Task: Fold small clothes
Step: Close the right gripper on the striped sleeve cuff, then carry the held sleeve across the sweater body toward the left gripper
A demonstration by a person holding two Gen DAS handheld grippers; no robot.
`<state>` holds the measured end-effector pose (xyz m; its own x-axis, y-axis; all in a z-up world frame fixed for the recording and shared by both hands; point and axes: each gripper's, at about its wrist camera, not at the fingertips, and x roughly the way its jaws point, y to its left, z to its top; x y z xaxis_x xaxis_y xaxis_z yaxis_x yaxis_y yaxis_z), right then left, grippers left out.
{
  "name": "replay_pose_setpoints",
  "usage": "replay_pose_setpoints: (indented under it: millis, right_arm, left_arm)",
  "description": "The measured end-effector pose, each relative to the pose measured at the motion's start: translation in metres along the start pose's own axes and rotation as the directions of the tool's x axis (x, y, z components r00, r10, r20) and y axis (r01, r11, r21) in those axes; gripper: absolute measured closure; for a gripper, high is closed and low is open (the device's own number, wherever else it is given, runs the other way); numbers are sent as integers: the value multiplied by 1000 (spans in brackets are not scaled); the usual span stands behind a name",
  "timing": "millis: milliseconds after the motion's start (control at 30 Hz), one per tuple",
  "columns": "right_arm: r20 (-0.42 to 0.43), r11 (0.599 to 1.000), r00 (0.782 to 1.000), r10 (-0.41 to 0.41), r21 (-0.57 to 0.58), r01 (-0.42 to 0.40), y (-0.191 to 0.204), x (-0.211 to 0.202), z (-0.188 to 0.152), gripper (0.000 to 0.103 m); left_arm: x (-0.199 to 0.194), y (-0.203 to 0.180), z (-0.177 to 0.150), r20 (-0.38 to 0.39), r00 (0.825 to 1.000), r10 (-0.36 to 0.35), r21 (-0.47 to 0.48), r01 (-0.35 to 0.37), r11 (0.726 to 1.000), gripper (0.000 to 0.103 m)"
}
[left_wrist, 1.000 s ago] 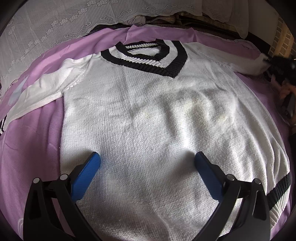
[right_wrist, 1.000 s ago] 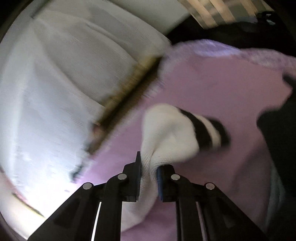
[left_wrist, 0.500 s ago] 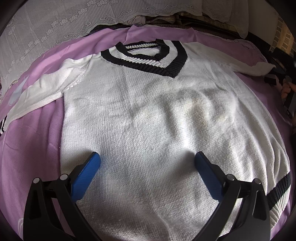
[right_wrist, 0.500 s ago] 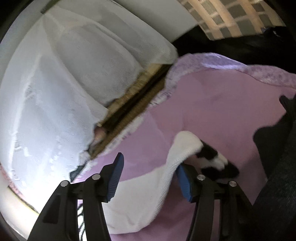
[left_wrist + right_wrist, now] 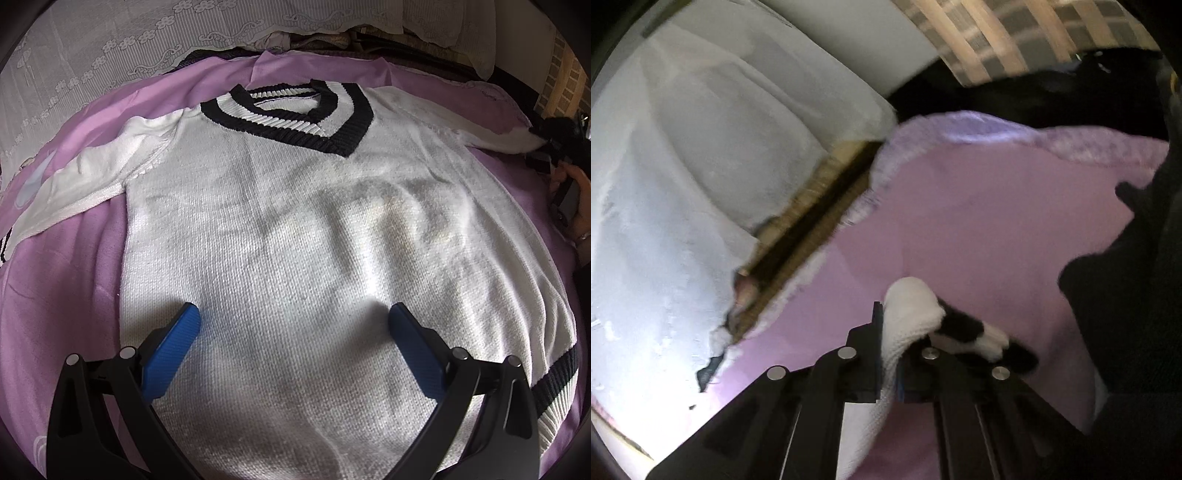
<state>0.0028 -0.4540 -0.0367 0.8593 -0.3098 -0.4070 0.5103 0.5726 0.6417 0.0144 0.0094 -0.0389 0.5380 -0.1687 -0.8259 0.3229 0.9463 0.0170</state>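
Observation:
A white knit sweater with a black-striped V-neck lies face up and flat on a purple blanket. My left gripper is open and empty, hovering over the sweater's lower body. The sweater's right sleeve runs off to the right, where my right gripper shows dark at its end. In the right wrist view my right gripper is shut on that sleeve near its black-striped cuff. The left sleeve lies spread out to the left.
White lace bedding is piled behind the blanket. A white cushion or pillow and a dark gap with a wooden edge lie beyond the blanket's edge. A dark shape stands at the right.
My right gripper opened half a second ago and let the sleeve go. It has now shut on the sleeve again near the cuff. My left gripper has not moved.

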Motion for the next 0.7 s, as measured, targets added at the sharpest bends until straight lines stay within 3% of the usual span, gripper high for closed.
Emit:
replay_pose_setpoints:
  millis: [200,367,467,600,700]
  right_arm:
    - [-1,980,995,98,-174,-97,66,-21,1,97]
    - [-38,938,988,151,-310,-155,128,-24,-11,97]
    - [-83,924,979,187,-323,-204,151,-20,-23,97]
    - [-157,901,957,245,-328,-284,181,-17,-48,97]
    - [-222,855,939,263,-397,-333,217,-14,-75,97]
  left_arm:
    - [-8,8,-1,3,1000,1,79,-1,997,4]
    - [-20,47,3,48,995,93,25,-94,995,4]
    - [-24,57,33,39,996,82,8,-83,997,4]
    - [-34,44,80,141,984,108,40,-114,993,4]
    - [-31,50,102,170,981,95,-19,-93,995,4]
